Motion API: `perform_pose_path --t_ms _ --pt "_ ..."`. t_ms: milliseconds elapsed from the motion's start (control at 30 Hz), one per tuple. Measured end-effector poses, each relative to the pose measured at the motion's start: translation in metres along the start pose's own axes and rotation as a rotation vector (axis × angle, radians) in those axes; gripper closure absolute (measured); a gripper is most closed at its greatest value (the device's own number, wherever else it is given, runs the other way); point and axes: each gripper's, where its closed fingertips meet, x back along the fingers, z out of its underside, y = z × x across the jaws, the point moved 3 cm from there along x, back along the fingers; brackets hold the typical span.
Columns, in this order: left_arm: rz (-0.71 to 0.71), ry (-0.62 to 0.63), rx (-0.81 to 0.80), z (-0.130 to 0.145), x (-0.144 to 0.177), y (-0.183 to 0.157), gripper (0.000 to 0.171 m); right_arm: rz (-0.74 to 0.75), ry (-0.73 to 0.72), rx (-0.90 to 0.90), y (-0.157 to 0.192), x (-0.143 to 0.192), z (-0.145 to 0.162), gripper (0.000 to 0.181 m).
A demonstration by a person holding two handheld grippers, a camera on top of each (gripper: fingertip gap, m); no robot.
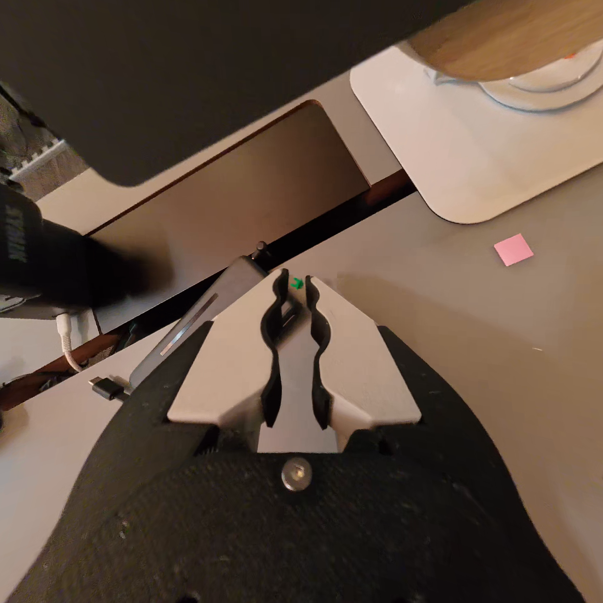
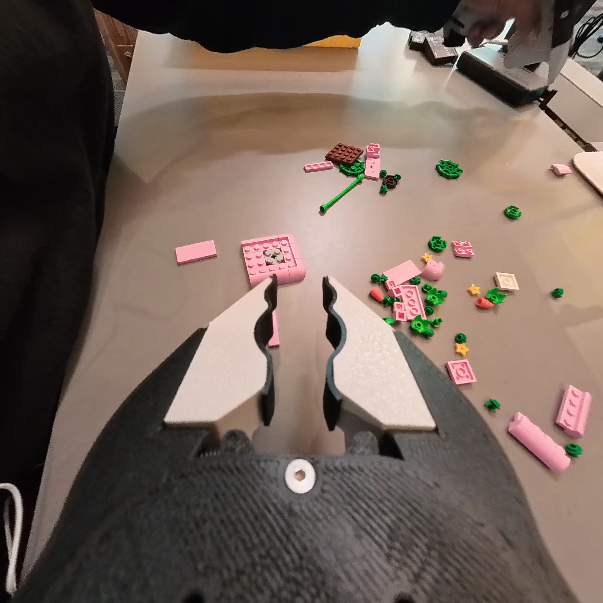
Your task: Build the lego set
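Observation:
In the left wrist view my left gripper (image 1: 296, 281) is nearly shut with a tiny green piece (image 1: 297, 283) pinched between its fingertips, beside a grey hub (image 1: 208, 313) at the table's edge. The left gripper also shows, blurred, at the top right of the right wrist view (image 2: 528, 42). My right gripper (image 2: 299, 282) is open and empty, hovering just in front of the pink studded plate assembly (image 2: 257, 261) with a grey round stud at its centre. A pink tile (image 2: 195, 251) lies left of the assembly. A pink strip (image 2: 274, 329) lies under my right gripper's left finger.
Loose pink, green, red and yellow pieces (image 2: 411, 300) are scattered right of the right gripper. A brown plate (image 2: 344, 152) and a green stalk (image 2: 341, 194) lie farther back. A dark monitor (image 1: 146, 81), a white stand base (image 1: 473, 146) and a pink note (image 1: 513, 249) are near the left gripper. From my right tips it is roughly 10 centimeters to the pink tile (image 2: 195, 251); from my left, 50 centimeters.

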Motion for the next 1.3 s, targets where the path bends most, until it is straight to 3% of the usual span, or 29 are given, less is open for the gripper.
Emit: perform_pose_path --t_ms 67,133,200,533,800,1033,1300 --pt "0.014 -0.01 0.038 -0.001 0.0 0.002 0.161 0.004 0.003 0.001 -0.001 0.0 0.001 0.155" --pt "0.075 -0.041 0.075 -0.003 0.003 -0.003 0.171 0.007 0.003 0.0 -0.001 0.0 0.001 0.155" --pt "0.127 -0.074 0.092 -0.004 0.007 -0.008 0.171 0.009 0.001 0.0 -0.002 0.001 0.001 0.155" --pt "0.05 -0.122 0.104 -0.003 0.017 0.012 0.164 0.011 0.011 0.002 -0.002 0.0 0.002 0.155" --pt "0.085 -0.147 0.111 0.009 0.032 -0.01 0.164 0.014 0.005 0.0 -0.004 0.0 0.002 0.156" --pt "0.197 -0.235 0.108 0.032 0.109 -0.073 0.16 0.013 -0.067 -0.028 -0.006 0.0 -0.007 0.158" --pt "0.207 -0.318 0.066 0.108 0.206 -0.145 0.158 0.09 -0.159 0.009 -0.004 -0.003 -0.021 0.157"
